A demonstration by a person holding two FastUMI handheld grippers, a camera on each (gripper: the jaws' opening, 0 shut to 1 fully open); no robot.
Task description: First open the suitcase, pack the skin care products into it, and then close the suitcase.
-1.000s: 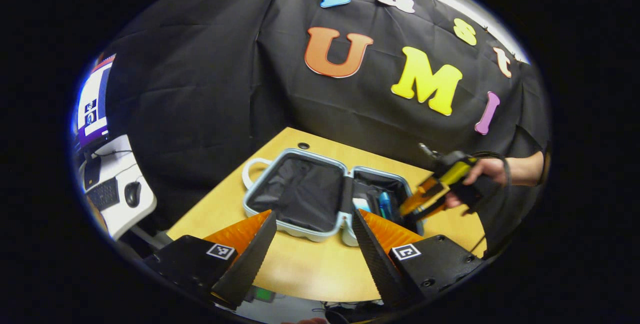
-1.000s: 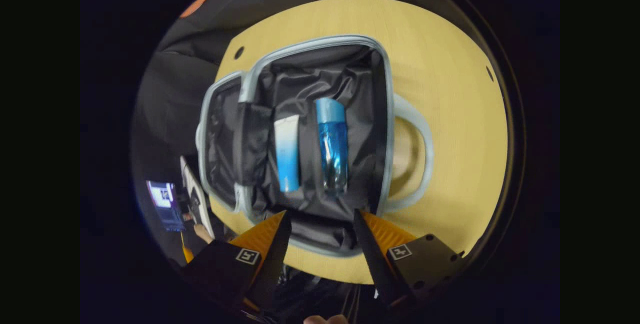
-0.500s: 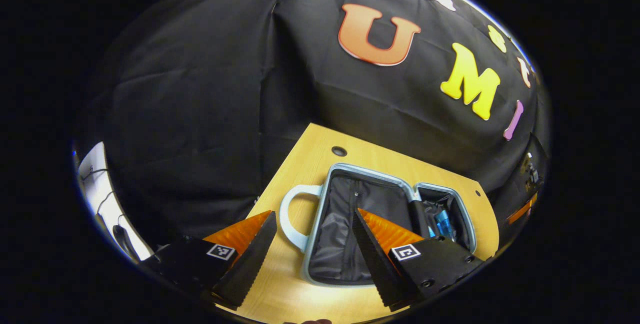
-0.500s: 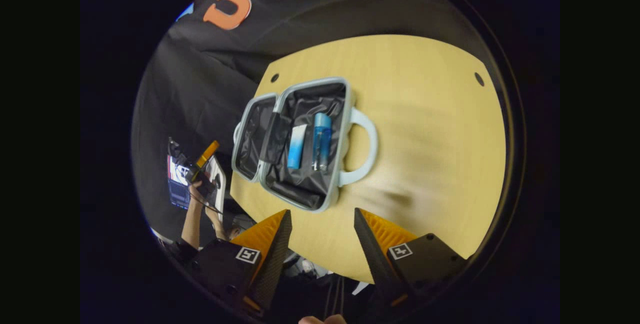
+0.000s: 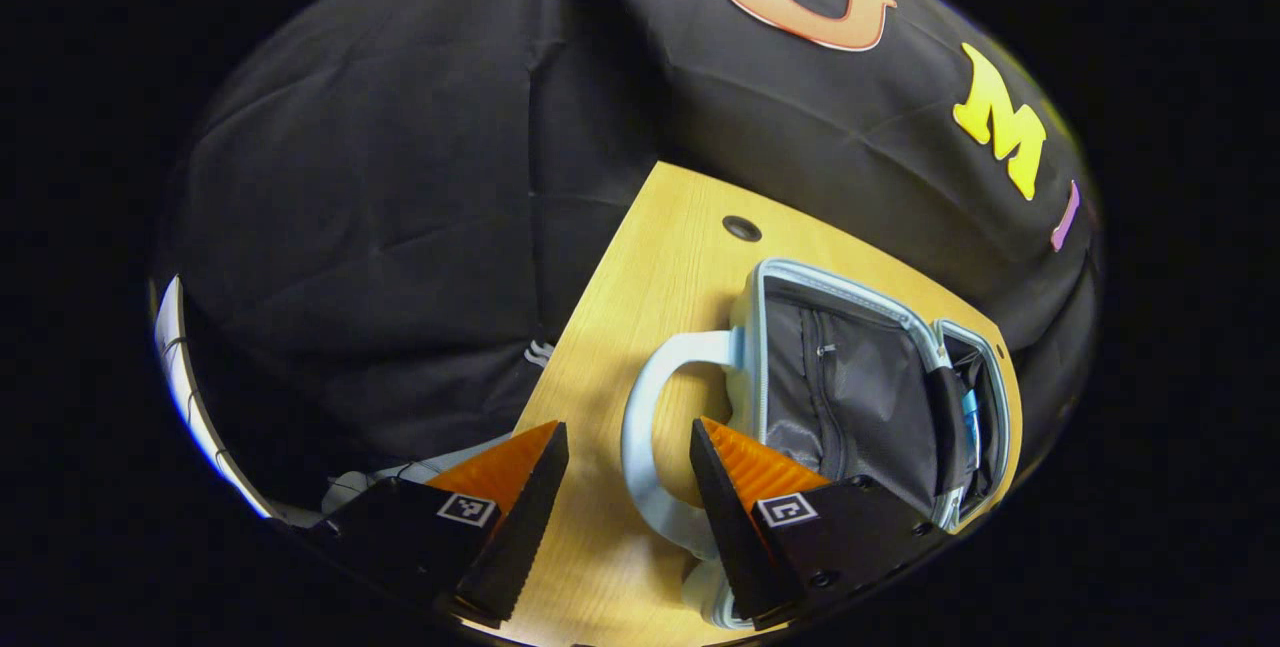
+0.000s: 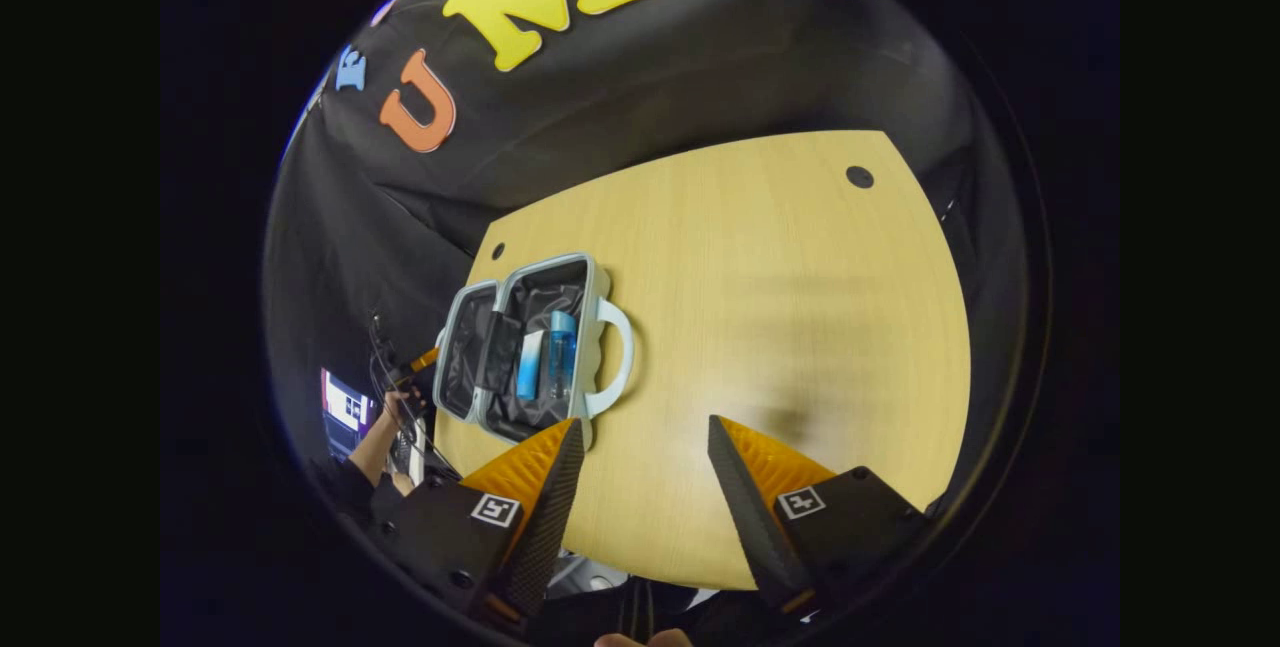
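Observation:
The light-blue suitcase [image 6: 520,347] lies open on the wooden table [image 6: 780,277], both halves lined in black. A white-and-blue tube [image 6: 529,364] and a blue bottle [image 6: 559,355] lie side by side in the half nearer its right handle. My right gripper [image 6: 640,427] is open, hanging well back from the case over bare table. In the left gripper view the suitcase [image 5: 850,397] lies to the right, and its other handle [image 5: 645,407] loops between the fingers of my open left gripper [image 5: 625,432]. That left gripper [image 6: 418,364] also appears in the right gripper view beyond the case, held by a hand [image 6: 385,412].
The table [image 5: 640,287] has cable holes [image 5: 741,227] [image 6: 858,176] near its far corners. Its left edge drops off beside my left gripper. A lit monitor [image 6: 345,407] stands past the table's left end. Black cloth walls the booth behind.
My left gripper swung to the case's left end and came down by the handle. My right gripper pulled back and up from over the packed half, so the case looks smaller.

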